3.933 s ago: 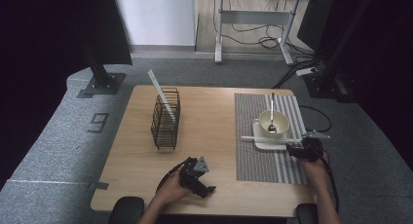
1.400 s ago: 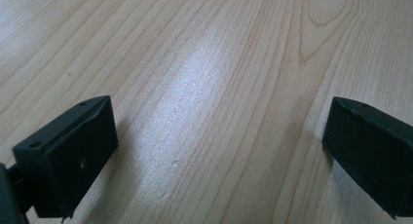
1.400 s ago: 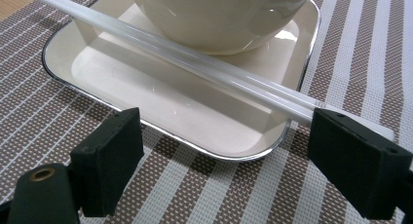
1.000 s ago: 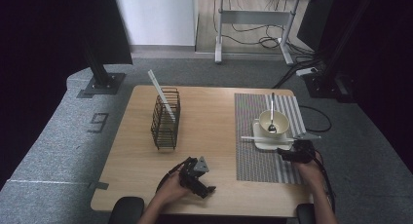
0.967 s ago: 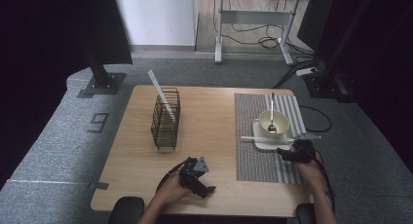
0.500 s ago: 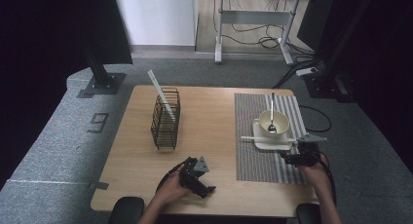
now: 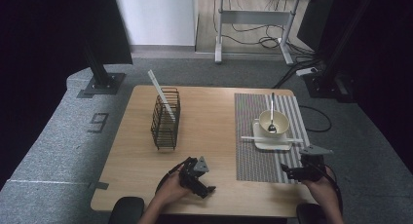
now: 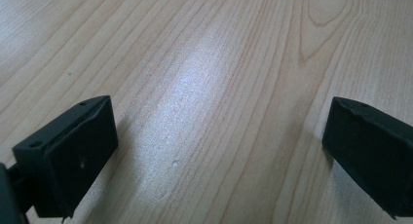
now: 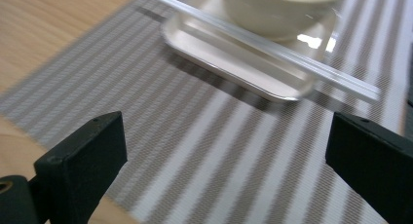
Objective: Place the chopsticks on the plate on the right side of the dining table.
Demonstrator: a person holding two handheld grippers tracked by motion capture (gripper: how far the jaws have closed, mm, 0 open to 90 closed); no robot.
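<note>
Here the right gripper (image 7: 292,172), fingers (image 9: 80,160) spread wide and empty, faces the long clear plastic rod (image 9: 272,51) lying across the square white tray (image 9: 229,58) under the cream bowl (image 9: 277,9) on the striped grey placemat (image 9: 195,151). The rod lies just ahead, its long axis crosswise to the fingers. The left gripper (image 7: 197,177), also open, rests over bare wooden table (image 8: 214,87), well apart.

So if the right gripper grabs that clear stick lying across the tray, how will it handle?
The clear stick looks thin and long, so probably light. Its glossy surface may slip between the jaws. It rests on the tray rim beside the bowl, so a nudge could slide or roll it.
</note>
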